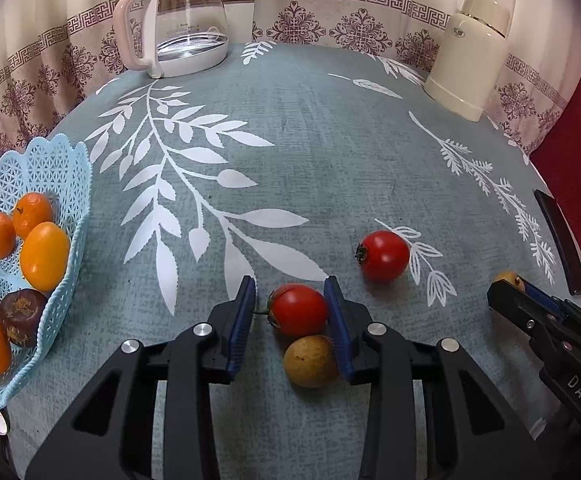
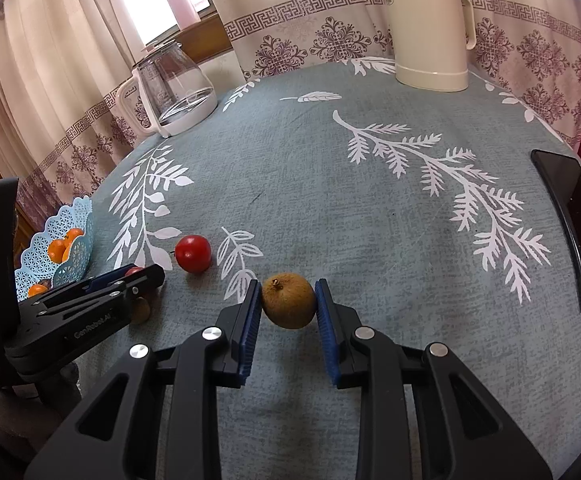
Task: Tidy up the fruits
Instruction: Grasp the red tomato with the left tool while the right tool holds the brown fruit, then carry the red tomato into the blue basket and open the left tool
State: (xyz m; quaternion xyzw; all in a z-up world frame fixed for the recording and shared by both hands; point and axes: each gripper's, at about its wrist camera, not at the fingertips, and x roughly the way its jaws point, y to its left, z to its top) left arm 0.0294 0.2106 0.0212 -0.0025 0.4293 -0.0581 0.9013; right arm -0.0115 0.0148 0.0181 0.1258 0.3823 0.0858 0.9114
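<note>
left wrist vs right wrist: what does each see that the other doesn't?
Left wrist only: dark brown fruits in the blue basket, and the left tongs straddling a red tomato.

Right wrist only: a pink bottle on the windowsill, and the right tongs straddling a brown fruit.

Both: basket, the second tomato, glass kettle, cream thermos, black phone.

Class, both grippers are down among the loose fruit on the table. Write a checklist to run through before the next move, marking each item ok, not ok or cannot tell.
1. Left gripper jaws bracket the near red cherry tomato: ok.
2. Left jaws clear of the small brown round fruit: not ok, it sits against the right pad.
3. Right gripper centred on the brown longan-like fruit: ok.
4. Right pads gripping firmly: cannot tell.
5. Room left in the light blue lattice plastic basket: ok.
</note>
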